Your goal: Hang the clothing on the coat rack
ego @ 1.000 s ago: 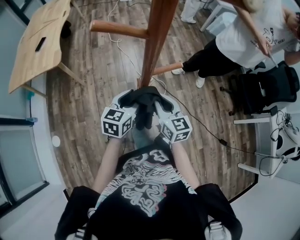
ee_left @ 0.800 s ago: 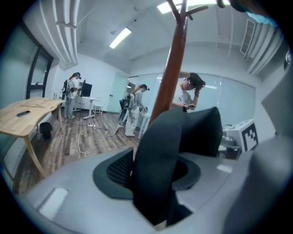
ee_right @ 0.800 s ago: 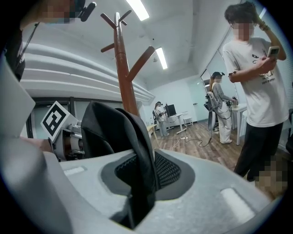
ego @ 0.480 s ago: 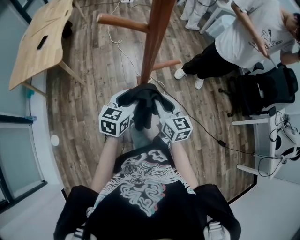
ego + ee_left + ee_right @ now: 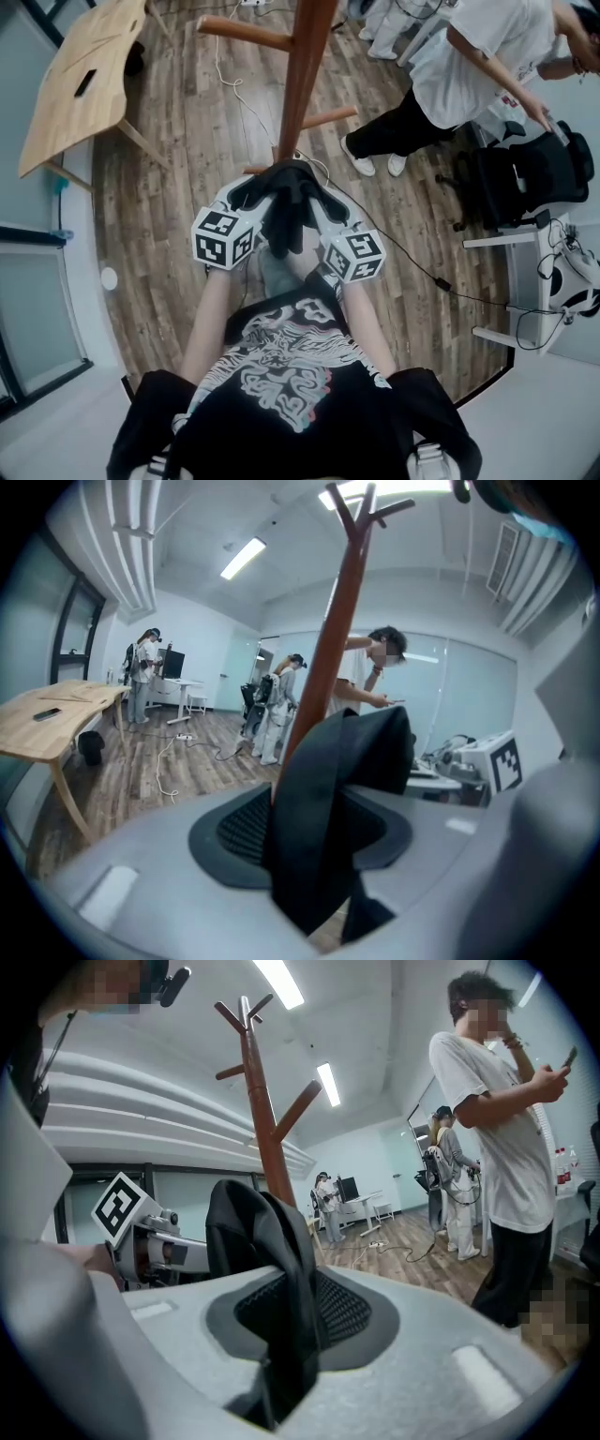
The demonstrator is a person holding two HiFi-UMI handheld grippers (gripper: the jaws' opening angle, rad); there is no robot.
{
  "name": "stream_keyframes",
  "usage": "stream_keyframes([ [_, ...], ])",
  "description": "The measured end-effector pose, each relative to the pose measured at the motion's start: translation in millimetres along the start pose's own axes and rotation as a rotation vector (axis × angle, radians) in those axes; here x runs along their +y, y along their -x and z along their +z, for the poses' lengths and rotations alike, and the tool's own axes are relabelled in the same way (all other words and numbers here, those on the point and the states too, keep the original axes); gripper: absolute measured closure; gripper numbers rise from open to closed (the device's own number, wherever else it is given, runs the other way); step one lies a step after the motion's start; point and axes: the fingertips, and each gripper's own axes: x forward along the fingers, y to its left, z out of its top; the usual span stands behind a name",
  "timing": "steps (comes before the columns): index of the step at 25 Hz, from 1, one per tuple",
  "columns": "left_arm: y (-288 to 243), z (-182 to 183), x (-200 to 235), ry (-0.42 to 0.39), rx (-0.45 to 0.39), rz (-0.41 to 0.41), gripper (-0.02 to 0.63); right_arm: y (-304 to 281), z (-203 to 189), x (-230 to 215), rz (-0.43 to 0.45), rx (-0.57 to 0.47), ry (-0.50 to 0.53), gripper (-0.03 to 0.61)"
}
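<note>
A black garment (image 5: 286,211) hangs bunched between my two grippers, close in front of my chest. My left gripper (image 5: 251,195) grips its left side; the jaws are opening slightly, with the cloth (image 5: 323,817) still folded over the pad and running down between them. On the other side my right gripper (image 5: 323,201) is shut on the cloth (image 5: 272,1269), which drapes over its ribbed pad. The brown wooden coat rack (image 5: 305,75) rises just beyond the garment, its pegs branching left and right. Its forked top shows in both gripper views, rack (image 5: 337,658) and rack (image 5: 262,1119).
A light wooden table (image 5: 75,75) stands at the far left. A person in a white shirt (image 5: 478,66) stands right of the rack, near a black office chair (image 5: 534,178). A black cable (image 5: 412,258) crosses the plank floor, and a white desk (image 5: 525,272) is at the right.
Both grippers and the garment have edged forward toward the rack, the left cube drifting a little left. The person in white has shifted stance and leaned further right.
</note>
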Motion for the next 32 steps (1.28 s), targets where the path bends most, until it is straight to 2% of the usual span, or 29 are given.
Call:
stream_keyframes([
  [15, 32.1, -7.0, -13.6, 0.011, -0.055, 0.030, 0.459, 33.0, -7.2, 11.3, -0.012, -0.020, 0.005, 0.491],
  [20, 40.1, -6.1, -12.5, 0.000, -0.058, 0.038, 0.459, 43.0, 11.4, 9.6, -0.043, -0.116, 0.024, 0.493],
  [22, 41.9, -9.6, -11.1, -0.010, -0.050, 0.045, 0.470, 43.7, 13.0, 8.9, -0.050, -0.123, 0.029, 0.497],
  [26, 49.8, -8.2, -7.4, -0.016, -0.069, 0.074, 0.539, 45.8, 12.0, 9.7, -0.066, -0.109, 0.034, 0.500],
  [28, 54.0, -1.9, -8.3, -0.033, -0.091, 0.084, 0.624, 46.8, 14.1, 10.3, -0.069, -0.106, 0.040, 0.500],
  [30, 56.8, 1.9, -9.7, -0.041, -0.106, 0.084, 0.624, 48.0, 14.4, 12.2, -0.075, -0.099, 0.065, 0.507],
  [31, 57.0, 2.8, -10.3, -0.039, -0.111, 0.081, 0.624, 48.8, 14.2, 12.5, -0.083, -0.094, 0.083, 0.563],
  [32, 56.8, 3.3, -11.2, -0.038, -0.115, 0.078, 0.624, 49.9, 14.5, 12.6, -0.091, -0.091, 0.099, 0.577],
])
